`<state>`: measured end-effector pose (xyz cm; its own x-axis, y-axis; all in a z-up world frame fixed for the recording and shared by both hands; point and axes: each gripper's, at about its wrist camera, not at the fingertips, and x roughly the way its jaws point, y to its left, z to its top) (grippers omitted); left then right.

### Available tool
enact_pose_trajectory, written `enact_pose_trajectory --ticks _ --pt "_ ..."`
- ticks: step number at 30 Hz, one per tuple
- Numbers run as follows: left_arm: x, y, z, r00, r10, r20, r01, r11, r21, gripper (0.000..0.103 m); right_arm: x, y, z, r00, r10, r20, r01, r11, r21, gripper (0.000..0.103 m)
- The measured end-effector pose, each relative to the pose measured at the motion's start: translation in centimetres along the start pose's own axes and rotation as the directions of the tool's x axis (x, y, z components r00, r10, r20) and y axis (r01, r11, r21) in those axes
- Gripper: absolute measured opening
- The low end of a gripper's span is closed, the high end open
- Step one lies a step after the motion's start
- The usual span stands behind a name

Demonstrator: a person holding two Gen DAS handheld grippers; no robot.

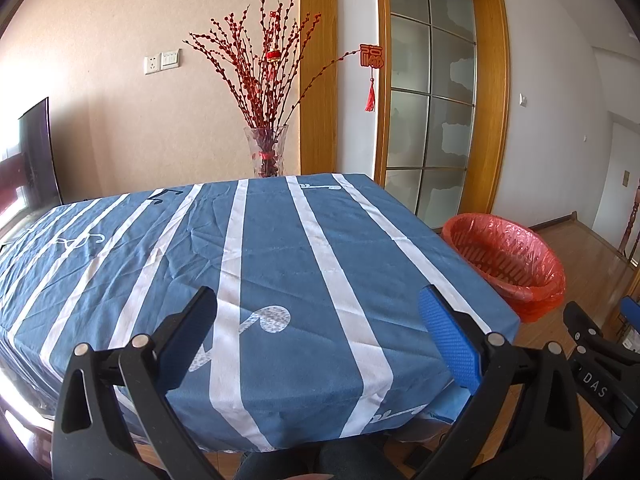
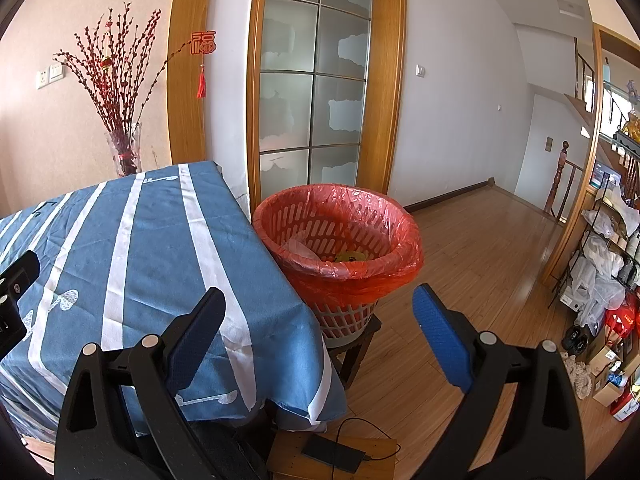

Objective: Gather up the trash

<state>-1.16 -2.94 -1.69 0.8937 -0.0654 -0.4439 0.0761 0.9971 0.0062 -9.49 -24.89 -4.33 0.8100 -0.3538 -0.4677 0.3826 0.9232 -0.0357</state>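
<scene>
A white slatted waste basket lined with a red plastic bag [image 2: 340, 236] stands on a small stool by the table's right edge; it also shows in the left wrist view [image 1: 508, 260]. Inside lie a clear plastic wrapper [image 2: 298, 249] and a yellow-green item [image 2: 351, 257]. My left gripper [image 1: 318, 312] is open and empty above the table's near part. My right gripper [image 2: 318, 312] is open and empty, in front of the basket, over the table's corner. I see no trash on the blue striped tablecloth [image 1: 280, 248].
A glass vase with red branches [image 1: 266, 152] stands at the table's far edge. A wood-framed glass door [image 2: 316, 92] is behind the basket. Wooden floor [image 2: 472, 264] lies to the right. Shelves with bags and boxes [image 2: 604, 280] line the far right. A dark device with a cable [image 2: 332, 454] lies on a low stool below.
</scene>
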Motion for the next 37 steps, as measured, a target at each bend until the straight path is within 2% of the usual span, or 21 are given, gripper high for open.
enact_pose_trajectory --ticks 37 --pt "0.46 0.37 -0.32 1.000 -0.004 -0.024 0.004 1.000 0.001 0.099 0.25 -0.11 -0.40 1.000 0.009 -0.019 -0.009 1.000 -0.010 0.094"
